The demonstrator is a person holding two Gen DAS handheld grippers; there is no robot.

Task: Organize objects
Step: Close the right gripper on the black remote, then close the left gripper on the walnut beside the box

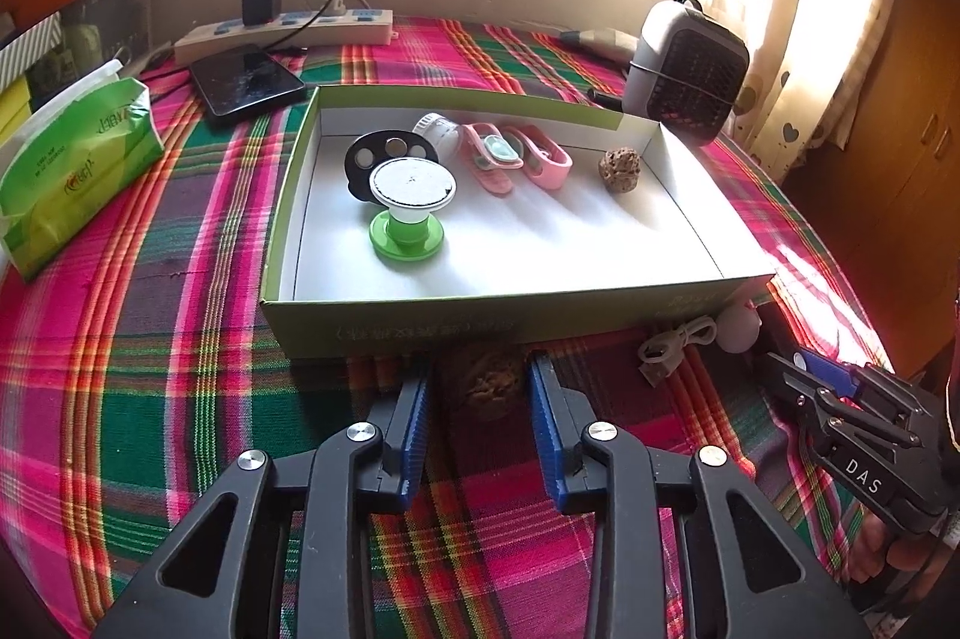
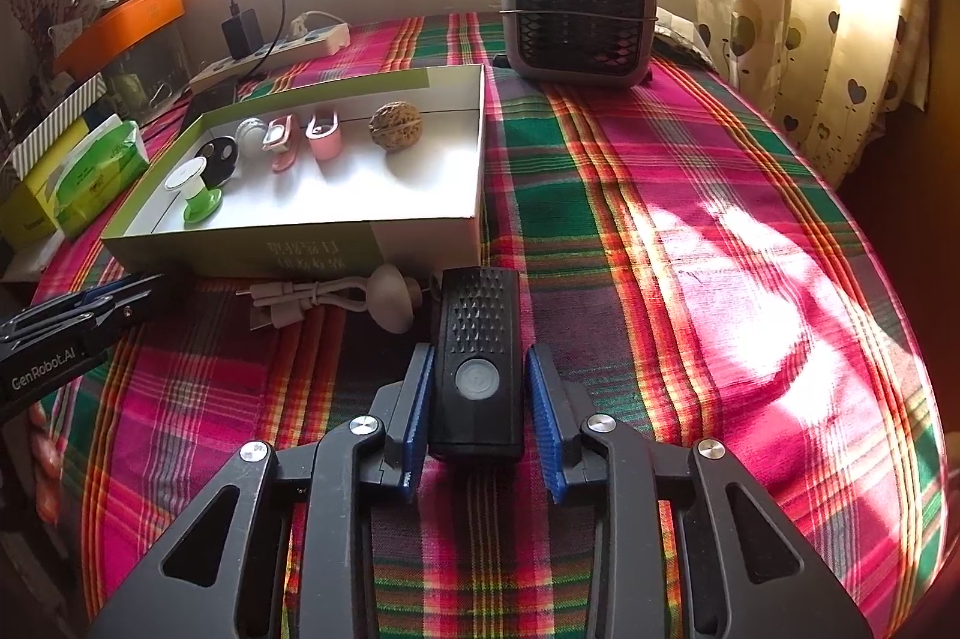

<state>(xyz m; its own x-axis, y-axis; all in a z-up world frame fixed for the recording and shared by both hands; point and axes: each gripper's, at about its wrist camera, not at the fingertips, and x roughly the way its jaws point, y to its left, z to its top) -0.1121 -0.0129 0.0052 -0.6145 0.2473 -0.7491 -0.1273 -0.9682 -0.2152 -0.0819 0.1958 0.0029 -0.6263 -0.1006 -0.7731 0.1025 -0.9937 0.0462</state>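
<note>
A brown walnut (image 1: 486,387) lies on the plaid cloth just before the green box (image 1: 420,333), between the blue pads of my left gripper (image 1: 480,369), which press its sides. A black device (image 2: 477,369) with a round button sits between the pads of my right gripper (image 2: 480,357); the left pad touches it and a thin gap shows on the right. The box holds a green and white spool (image 1: 408,213), a black disc (image 1: 390,153), pink clips (image 1: 540,156) and a second walnut (image 1: 620,169). A white cable (image 2: 300,300) and a white knob (image 2: 390,297) lie in front of the box.
A small grey heater (image 2: 579,9) stands at the back right. A power strip (image 1: 288,30) with a charger, a dark phone (image 1: 246,84) and a green tissue pack (image 1: 78,159) sit at the left. Sunlit plaid cloth (image 2: 720,219) stretches right of the box.
</note>
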